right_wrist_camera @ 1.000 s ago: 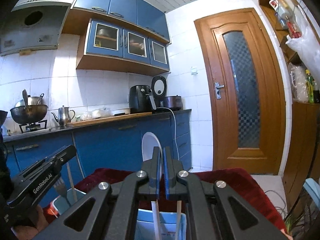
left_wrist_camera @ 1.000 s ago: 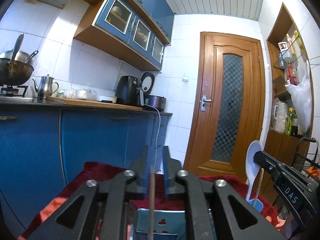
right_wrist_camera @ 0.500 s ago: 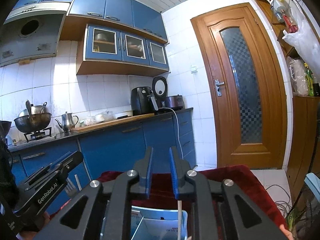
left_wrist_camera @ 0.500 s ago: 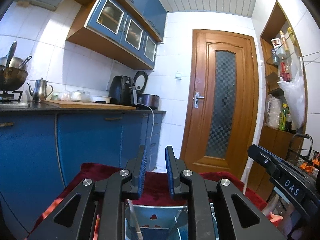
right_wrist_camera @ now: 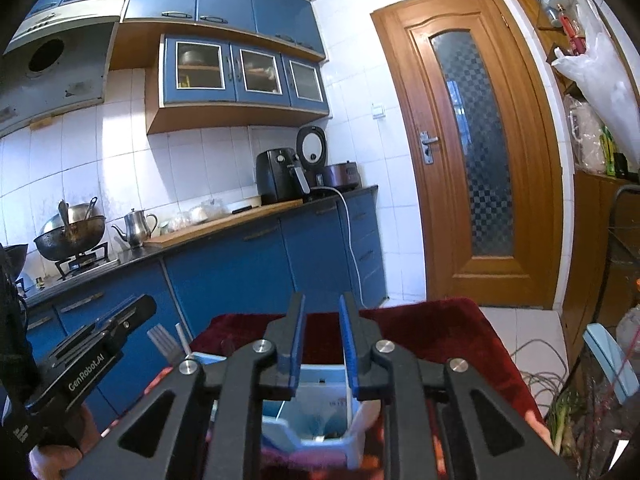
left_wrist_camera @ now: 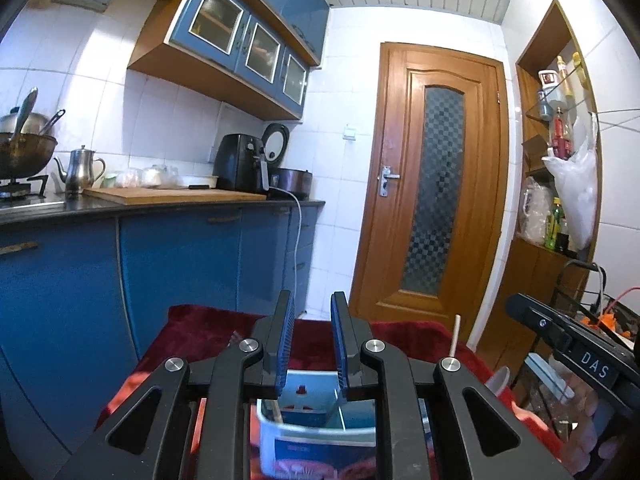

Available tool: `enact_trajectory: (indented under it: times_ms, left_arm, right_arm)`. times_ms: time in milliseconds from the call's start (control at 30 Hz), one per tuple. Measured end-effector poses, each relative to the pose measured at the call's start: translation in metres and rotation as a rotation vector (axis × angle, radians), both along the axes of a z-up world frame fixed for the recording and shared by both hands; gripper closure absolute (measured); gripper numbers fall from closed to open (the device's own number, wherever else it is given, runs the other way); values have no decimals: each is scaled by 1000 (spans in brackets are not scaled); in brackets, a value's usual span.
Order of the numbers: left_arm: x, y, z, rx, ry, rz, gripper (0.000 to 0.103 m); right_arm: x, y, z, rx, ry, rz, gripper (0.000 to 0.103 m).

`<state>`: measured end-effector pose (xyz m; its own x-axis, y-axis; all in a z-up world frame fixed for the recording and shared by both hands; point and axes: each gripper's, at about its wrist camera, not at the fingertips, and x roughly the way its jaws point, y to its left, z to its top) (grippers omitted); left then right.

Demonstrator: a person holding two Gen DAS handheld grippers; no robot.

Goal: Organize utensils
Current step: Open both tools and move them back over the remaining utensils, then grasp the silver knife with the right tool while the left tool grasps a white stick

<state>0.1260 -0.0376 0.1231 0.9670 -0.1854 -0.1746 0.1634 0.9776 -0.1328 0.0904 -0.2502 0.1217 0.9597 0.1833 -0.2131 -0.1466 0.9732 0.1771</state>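
Observation:
My left gripper (left_wrist_camera: pixel 311 308) is open and empty, above a light blue utensil box (left_wrist_camera: pixel 316 436) on a red cloth (left_wrist_camera: pixel 208 332). A thin wooden stick (left_wrist_camera: pixel 277 410) leans inside the box. A white handle (left_wrist_camera: pixel 455 334) sticks up to its right. My right gripper (right_wrist_camera: pixel 322 312) is open and empty above the same box (right_wrist_camera: pixel 316 420). In the right wrist view, a fork's tines (right_wrist_camera: pixel 160 338) and a white handle (right_wrist_camera: pixel 182 338) stand up at the left, beside the left gripper's body (right_wrist_camera: pixel 88 360). The right gripper's body (left_wrist_camera: pixel 576 352) shows in the left wrist view.
Blue kitchen cabinets with a dark counter (left_wrist_camera: pixel 160 204) run along the left, holding a wok, kettle, cutting board and air fryer. A wooden door (left_wrist_camera: pixel 436 184) stands ahead. A wooden shelf unit (left_wrist_camera: pixel 560 160) and a wire rack (left_wrist_camera: pixel 592 292) are at the right.
Both grippers held upright utensils a second ago: the left a wooden stick, the right a white spoon. Both have opened and let go; the utensils now stand in the box.

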Motion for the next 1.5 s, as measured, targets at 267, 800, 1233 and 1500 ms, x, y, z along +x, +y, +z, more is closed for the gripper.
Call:
enact_trajectory:
  times_ms: [267,800,1233,1500]
  left_arm:
    - [-32,5,7,10,49,-21,84]
    - [-71,14,-16,10,236,-66,84]
    - [-79,14,-49,33,377,-83,84]
    - [-72,12,-71,68,473,-73,84]
  right_arm:
    - [-34,3,4,9,44,11,81]
    - [-78,9,-26,9,203,45,74]
    - [-92,0,-61,11,314,23,70]
    - [-93,-6,-81,16,375,14,69]
